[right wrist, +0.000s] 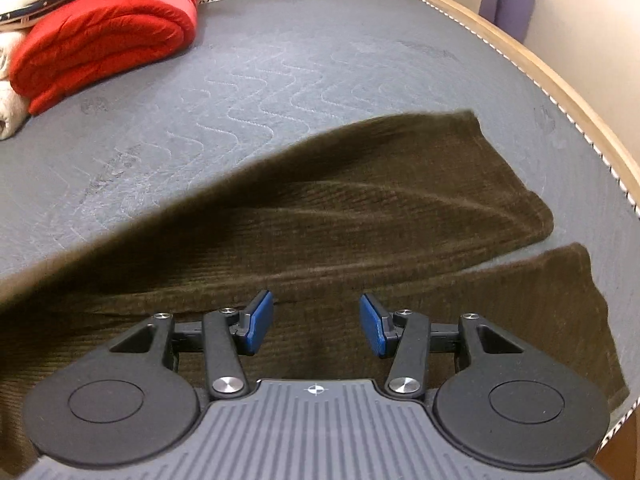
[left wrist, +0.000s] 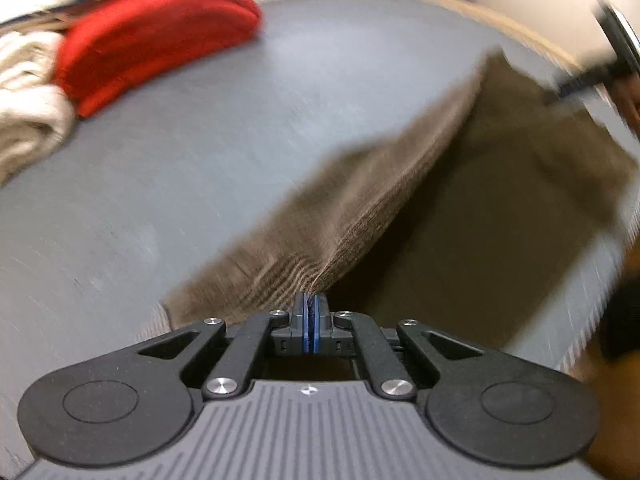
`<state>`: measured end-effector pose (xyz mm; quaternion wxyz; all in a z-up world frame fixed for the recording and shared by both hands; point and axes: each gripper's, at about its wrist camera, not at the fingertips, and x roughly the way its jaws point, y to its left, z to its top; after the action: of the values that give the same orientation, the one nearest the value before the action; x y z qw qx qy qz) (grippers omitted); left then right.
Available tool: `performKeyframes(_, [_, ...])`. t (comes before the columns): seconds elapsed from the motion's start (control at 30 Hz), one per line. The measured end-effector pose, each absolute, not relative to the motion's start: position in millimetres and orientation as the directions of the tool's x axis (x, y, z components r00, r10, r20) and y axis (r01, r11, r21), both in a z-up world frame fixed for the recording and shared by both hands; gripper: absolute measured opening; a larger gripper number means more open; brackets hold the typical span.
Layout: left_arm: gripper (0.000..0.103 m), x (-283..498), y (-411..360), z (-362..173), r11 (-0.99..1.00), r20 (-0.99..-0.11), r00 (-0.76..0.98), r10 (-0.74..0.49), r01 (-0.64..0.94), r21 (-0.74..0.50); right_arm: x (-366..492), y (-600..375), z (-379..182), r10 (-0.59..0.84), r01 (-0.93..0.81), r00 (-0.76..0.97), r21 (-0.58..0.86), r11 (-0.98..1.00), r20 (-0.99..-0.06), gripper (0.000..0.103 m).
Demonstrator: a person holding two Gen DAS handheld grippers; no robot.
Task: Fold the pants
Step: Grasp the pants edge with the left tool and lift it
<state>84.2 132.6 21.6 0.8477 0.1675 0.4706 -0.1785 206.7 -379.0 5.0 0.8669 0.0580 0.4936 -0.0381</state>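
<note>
Brown corduroy pants (right wrist: 360, 216) lie on a grey mattress (right wrist: 280, 60), the two legs reaching toward the right edge. My left gripper (left wrist: 311, 304) is shut on an edge of the pants (left wrist: 360, 200) and holds that part lifted off the mattress; the view is blurred. My right gripper (right wrist: 316, 324) is open and empty, its blue pads (right wrist: 258, 320) hovering just above the pants' near part. The right gripper also shows blurred at the upper right of the left wrist view (left wrist: 588, 76).
A folded red blanket (right wrist: 108, 32) and cream-coloured fabric (left wrist: 24, 100) lie at the far left of the mattress. A wooden bed frame edge (right wrist: 560, 88) runs along the right side, with a wall behind it.
</note>
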Motion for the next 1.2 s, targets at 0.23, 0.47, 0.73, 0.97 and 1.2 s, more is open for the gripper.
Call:
performKeyframes(0.23, [0.050, 91.2, 181.8, 18.6, 0.970, -0.863, 0.457, -0.217, 0.201, -0.137, 198.1, -396.7, -5.4, 0.009, 0.190, 0.482, 0.114, 0.975, -0.876, 0.051])
performKeyframes(0.47, [0.051, 119.6, 231.5, -35.6, 0.934, -0.935, 0.201, -0.292, -0.152, -0.324, 192.1, -420.9, -9.1, 0.023, 0.275, 0.505, 0.186, 0.943, -0.863, 0.051])
performKeyframes(0.73, [0.075, 143.9, 235.2, -51.4, 0.920, -0.950, 0.232, -0.210, -0.280, -0.272, 190.4, -466.3, -2.1, 0.043, 0.422, 0.622, 0.381, 0.823, -0.782, 0.051])
performKeyframes(0.97, [0.073, 160.1, 245.2, -52.0, 0.876, -0.957, 0.245, -0.153, -0.415, -0.246, 208.3, -505.2, -18.4, 0.068, 0.511, 0.691, 0.553, 0.658, -0.720, 0.051])
performKeyframes(1.2, [0.037, 166.3, 244.6, -54.3, 0.917, -0.974, 0.221, -0.056, -0.374, -0.138, 250.4, -517.4, -56.3, 0.076, 0.531, 0.705, 0.596, 0.602, -0.705, 0.051])
